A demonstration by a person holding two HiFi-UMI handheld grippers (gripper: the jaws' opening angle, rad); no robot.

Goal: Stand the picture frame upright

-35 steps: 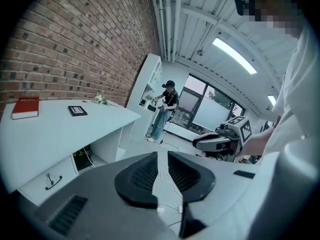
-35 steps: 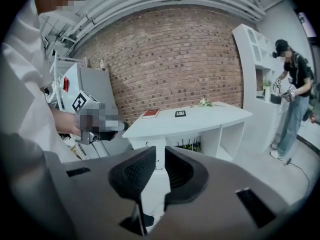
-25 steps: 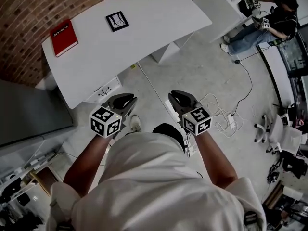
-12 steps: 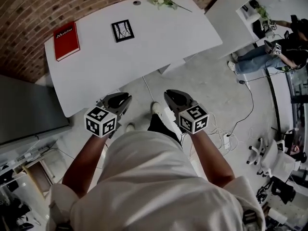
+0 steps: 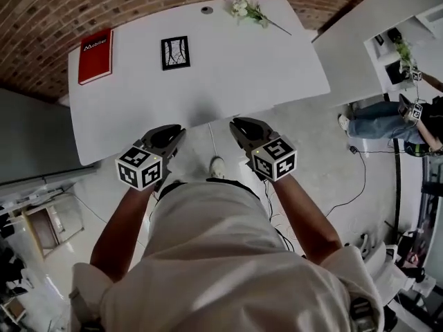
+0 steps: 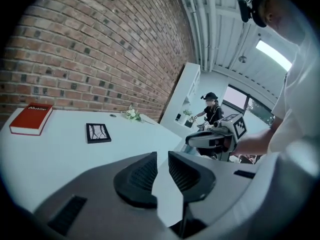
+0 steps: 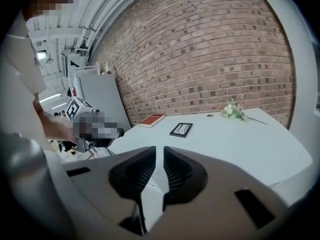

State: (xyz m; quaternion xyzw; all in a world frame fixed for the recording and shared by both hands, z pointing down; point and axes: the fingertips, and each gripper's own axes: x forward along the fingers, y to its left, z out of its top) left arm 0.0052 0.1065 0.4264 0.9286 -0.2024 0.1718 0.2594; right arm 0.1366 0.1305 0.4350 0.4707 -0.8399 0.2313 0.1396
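The black picture frame (image 5: 175, 52) lies flat on the white table (image 5: 242, 68), toward the far side; it also shows as the frame (image 6: 98, 132) and the frame (image 7: 181, 129) in the two gripper views. My left gripper (image 5: 168, 134) hangs over the table's near edge, its jaws a narrow gap apart with nothing between them (image 6: 162, 161). My right gripper (image 5: 244, 126) is level with it on the right, jaws likewise slightly apart and empty (image 7: 159, 156). Both are well short of the frame.
A red book (image 5: 95, 46) lies at the table's far left and a sprig of white flowers (image 5: 250, 10) at the far right. A brick wall backs the table. A grey cabinet (image 5: 28, 144) stands left; a seated person (image 5: 387, 116) and cables are right.
Both grippers have moved forward from over the floor to the table's near edge, and the table has swung square in front of me. The jaw gaps look the same.
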